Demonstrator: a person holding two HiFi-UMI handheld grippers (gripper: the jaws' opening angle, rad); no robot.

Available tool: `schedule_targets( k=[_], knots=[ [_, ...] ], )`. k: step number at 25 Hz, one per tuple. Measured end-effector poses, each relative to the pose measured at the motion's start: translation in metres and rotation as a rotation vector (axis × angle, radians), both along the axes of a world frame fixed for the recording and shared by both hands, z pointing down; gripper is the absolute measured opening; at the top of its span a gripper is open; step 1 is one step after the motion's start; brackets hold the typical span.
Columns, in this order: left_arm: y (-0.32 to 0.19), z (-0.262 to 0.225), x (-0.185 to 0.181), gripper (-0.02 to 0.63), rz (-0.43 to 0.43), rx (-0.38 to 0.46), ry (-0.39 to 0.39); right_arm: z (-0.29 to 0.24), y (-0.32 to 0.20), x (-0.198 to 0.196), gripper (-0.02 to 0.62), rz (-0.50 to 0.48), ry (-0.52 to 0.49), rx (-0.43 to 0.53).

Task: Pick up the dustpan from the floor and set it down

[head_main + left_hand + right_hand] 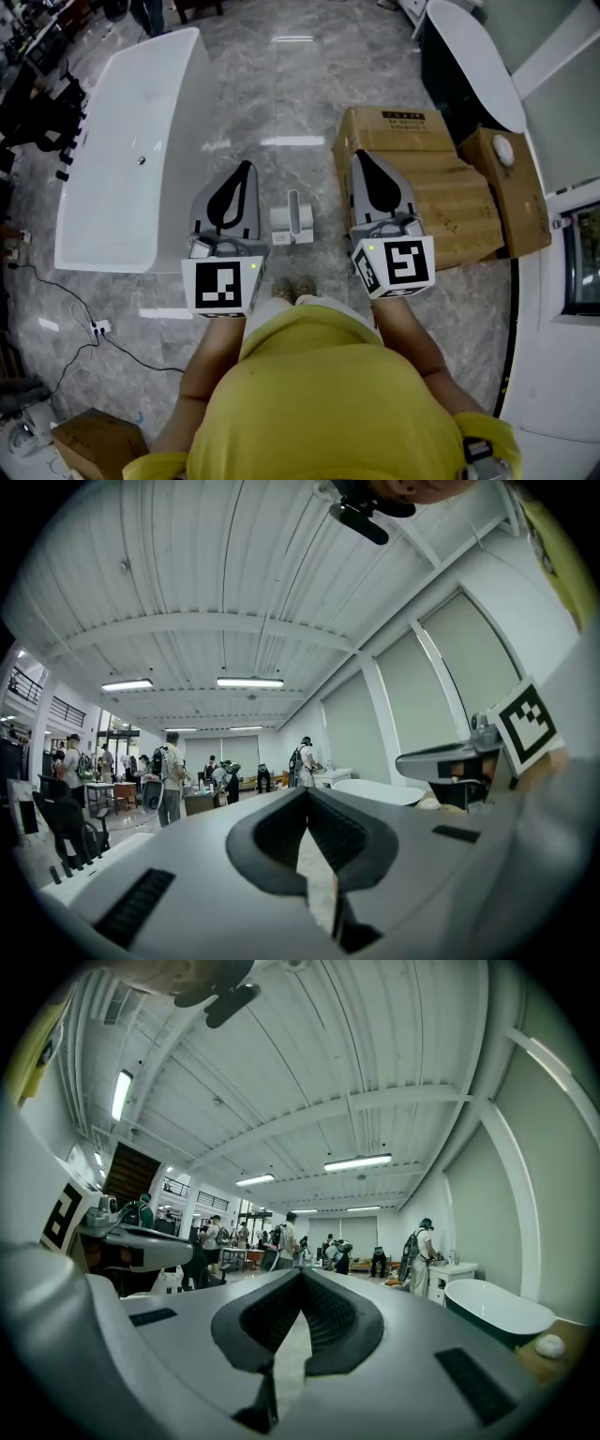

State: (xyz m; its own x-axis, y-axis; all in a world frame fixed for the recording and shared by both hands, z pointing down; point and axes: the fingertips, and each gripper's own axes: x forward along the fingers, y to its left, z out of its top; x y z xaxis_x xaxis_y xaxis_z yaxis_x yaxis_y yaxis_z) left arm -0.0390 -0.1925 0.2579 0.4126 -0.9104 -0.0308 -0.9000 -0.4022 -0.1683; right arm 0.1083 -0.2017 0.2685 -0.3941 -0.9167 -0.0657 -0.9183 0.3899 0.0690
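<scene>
Dustpan (pixel 292 220): white, apparently with an upright handle, on the marble floor left of the cardboard box (pixel 441 187). Left gripper (pixel 247 167), farther left, and right gripper (pixel 360 156), at the box edge: jaws closed, empty

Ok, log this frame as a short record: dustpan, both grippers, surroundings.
dustpan: white, on the grey floor between the two grippers, held by neither
left gripper: shut, empty
right gripper: shut, empty
person's left: white bathtub
person's right: cardboard boxes
</scene>
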Motion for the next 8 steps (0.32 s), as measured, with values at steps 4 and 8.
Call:
schedule_targets(
  k=[4,8],
  knots=[
    [0.002,0.0,0.006,-0.002,0.002,-0.001,0.004,0.0,0.0,0.004,0.009,-0.009,0.006,0.002],
    [0.006,-0.001,0.019,-0.002,0.006,-0.007,0.01,0.003,0.001,0.014,0.009,-0.022,0.019,-0.003]
  ],
)
